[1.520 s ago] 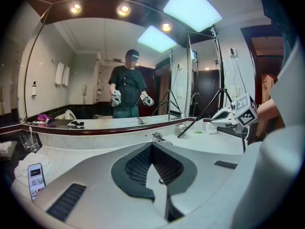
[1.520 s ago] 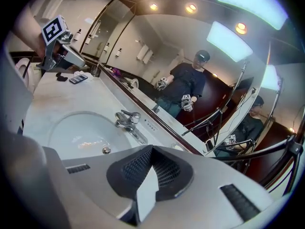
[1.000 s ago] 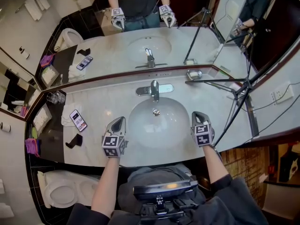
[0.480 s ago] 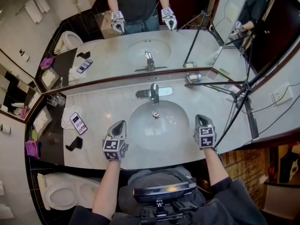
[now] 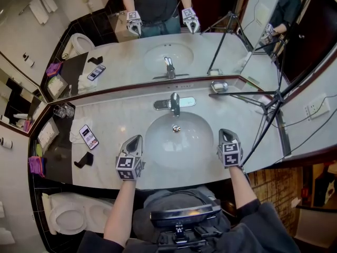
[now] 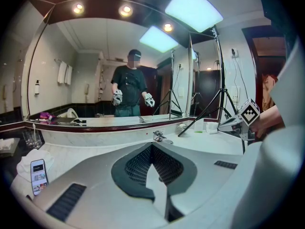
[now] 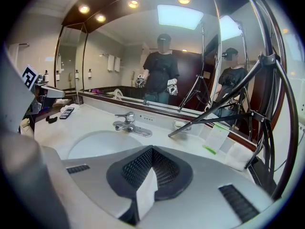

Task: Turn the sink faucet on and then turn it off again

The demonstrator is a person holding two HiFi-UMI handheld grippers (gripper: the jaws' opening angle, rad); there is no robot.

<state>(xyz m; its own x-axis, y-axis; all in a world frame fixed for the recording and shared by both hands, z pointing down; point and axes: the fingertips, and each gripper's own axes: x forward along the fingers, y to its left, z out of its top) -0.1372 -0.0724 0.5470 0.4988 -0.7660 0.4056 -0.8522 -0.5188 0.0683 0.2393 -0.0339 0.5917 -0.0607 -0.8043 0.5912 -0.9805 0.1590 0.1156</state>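
Faucet (image 5: 174,103) behind basin (image 5: 158,141) (drain plug (image 5: 176,128) inside); glasses (image 5: 63,110) left.

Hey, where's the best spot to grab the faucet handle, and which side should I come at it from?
Take the lever on top of the faucet by its free end, which reaches forward over the basin. Come from the front, jaws either side of it, since the mirror stands close behind. The right gripper is shut, so open it first.

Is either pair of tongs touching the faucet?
No, the left tongs and right tongs are at the sink's near edge, well short of the faucet.
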